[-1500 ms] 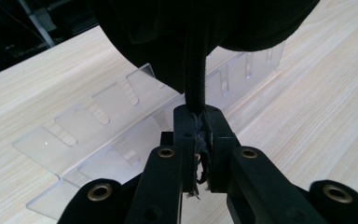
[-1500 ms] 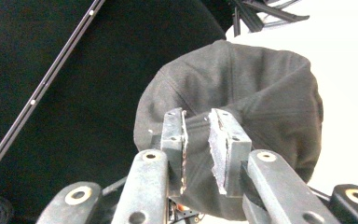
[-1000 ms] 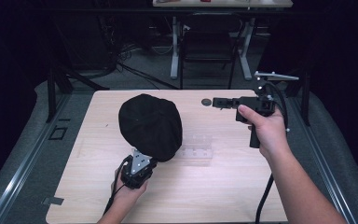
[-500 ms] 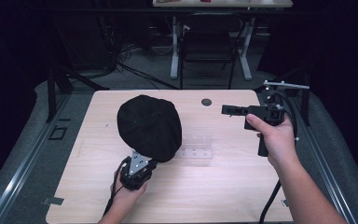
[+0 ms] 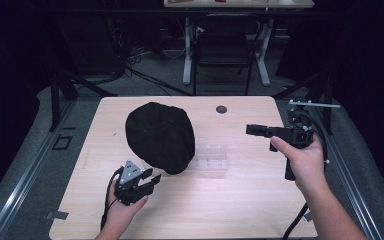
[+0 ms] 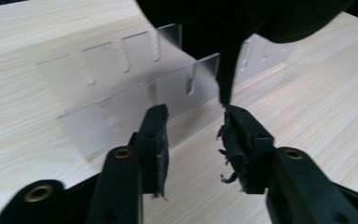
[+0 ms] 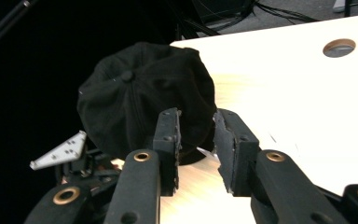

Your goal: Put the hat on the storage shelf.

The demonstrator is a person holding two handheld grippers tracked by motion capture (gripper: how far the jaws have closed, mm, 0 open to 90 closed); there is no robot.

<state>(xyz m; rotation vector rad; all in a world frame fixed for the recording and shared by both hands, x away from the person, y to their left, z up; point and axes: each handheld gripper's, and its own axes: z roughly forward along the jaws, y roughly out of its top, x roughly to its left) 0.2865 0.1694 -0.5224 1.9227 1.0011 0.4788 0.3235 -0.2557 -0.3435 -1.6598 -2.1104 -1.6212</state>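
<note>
- One black cap (image 5: 160, 136) sits on the wooden table (image 5: 240, 200), left of centre, draped over the left end of one clear acrylic rack (image 5: 211, 157).
- Left gripper view: rack (image 6: 135, 88) seen close, its slotted walls upright; the cap's edge (image 6: 226, 70) hangs down just past the right jaw tip. The slots cannot be made out in the high view.
- Right gripper view: cap (image 7: 144, 93) seen from the side, with its top button and panel seams; one round hole (image 7: 339, 47) in the tabletop beyond.
- Two grippers, one per hand.
- Left gripper (image 5: 147, 182): just beside the cap's near edge. Jaws have just been opening; in its own view (image 6: 193, 128) they stand apart with nothing between the pads. Released, not gripping.
- Right gripper (image 5: 252, 130): held above the table, well apart from the cap, pointing toward it. Jaws have just been opening a little; own view (image 7: 196, 140) shows a gap, empty.
</note>
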